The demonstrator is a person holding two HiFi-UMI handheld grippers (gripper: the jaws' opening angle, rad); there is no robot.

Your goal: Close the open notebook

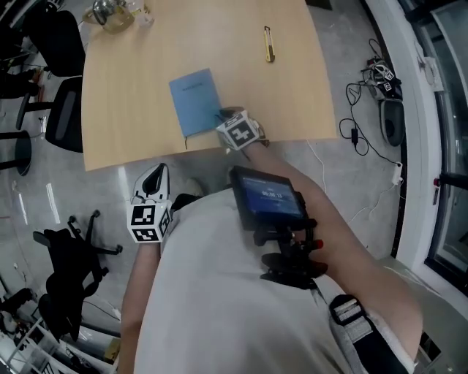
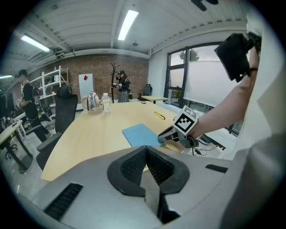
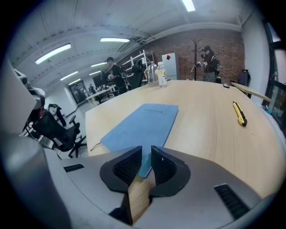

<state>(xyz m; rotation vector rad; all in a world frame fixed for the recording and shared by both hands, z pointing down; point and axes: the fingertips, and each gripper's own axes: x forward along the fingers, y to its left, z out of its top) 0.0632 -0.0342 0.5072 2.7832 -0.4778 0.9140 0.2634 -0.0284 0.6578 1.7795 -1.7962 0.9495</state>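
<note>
- Chest screen (image 1: 269,197): on a bracket against the person's shirt, nearest the camera.
- Left gripper (image 2: 145,150): held off the table over the floor, at 7 o'clock from the notebook. Its jaws meet at the tips with nothing between them.
- Right gripper (image 3: 145,154): at the near table edge, its tips at the notebook's 5 o'clock corner. The jaws stand a narrow slit apart and clamp nothing. That corner and bare wood show through the slit.
- Table (image 1: 131,109): pale wood, with a curved near edge.
- Notebook (image 1: 196,101): lies closed and flat, blue cover up, close to the near edge and turned slightly counter-clockwise. A thin cord (image 1: 185,142) trails off its 7 o'clock corner toward the edge.
- Yellow tool (image 1: 269,44): slim, lying alone at 1 o'clock from the notebook, well apart from it. Whether it is a pen or a knife I cannot tell.
- Kettle (image 1: 110,13): clear, at the far edge at 11 o'clock from the notebook, with a bottle (image 3: 161,74) just beside it.
- Chairs (image 1: 62,44): black, off the table's far left side.
- Cables (image 1: 365,95): on the floor at 3 o'clock from the table.
- People (image 2: 123,87): standing far off, near a brick wall.
</note>
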